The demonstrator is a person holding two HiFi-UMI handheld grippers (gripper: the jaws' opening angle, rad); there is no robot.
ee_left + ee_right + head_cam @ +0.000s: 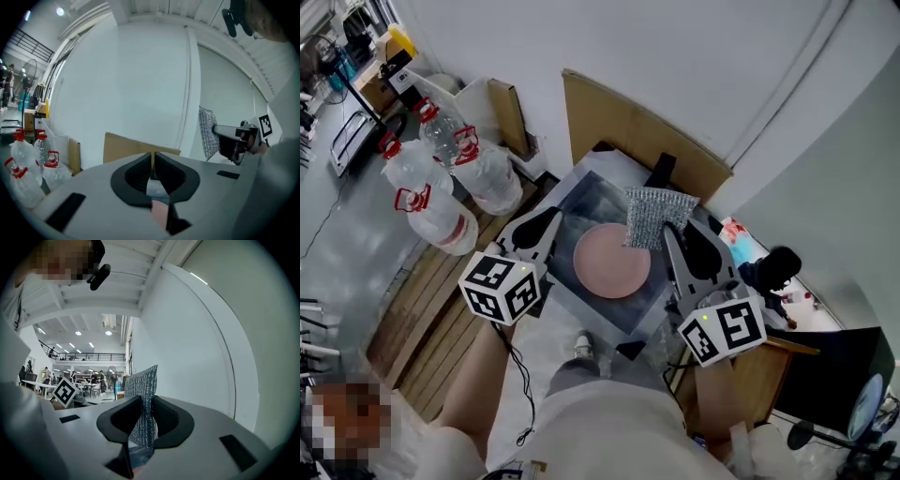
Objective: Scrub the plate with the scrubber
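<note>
The pink plate [612,262] lies flat in the metal basin [591,202]. The right tool [673,232] pinches the silver scrubber [654,216] by its edge. The scrubber stands up over the far right side of the plate. I think it is not rubbing yet.

To scrub well, tip the scrubber down so its flat side lies on the plate. Then rub in small circles and press gently, so the plate does not slide.

The left tool [553,221] is at the left side of the basin. Its jaws are close together, and I see nothing between them. Both tools point away from the person, one on each side of the plate.
</note>
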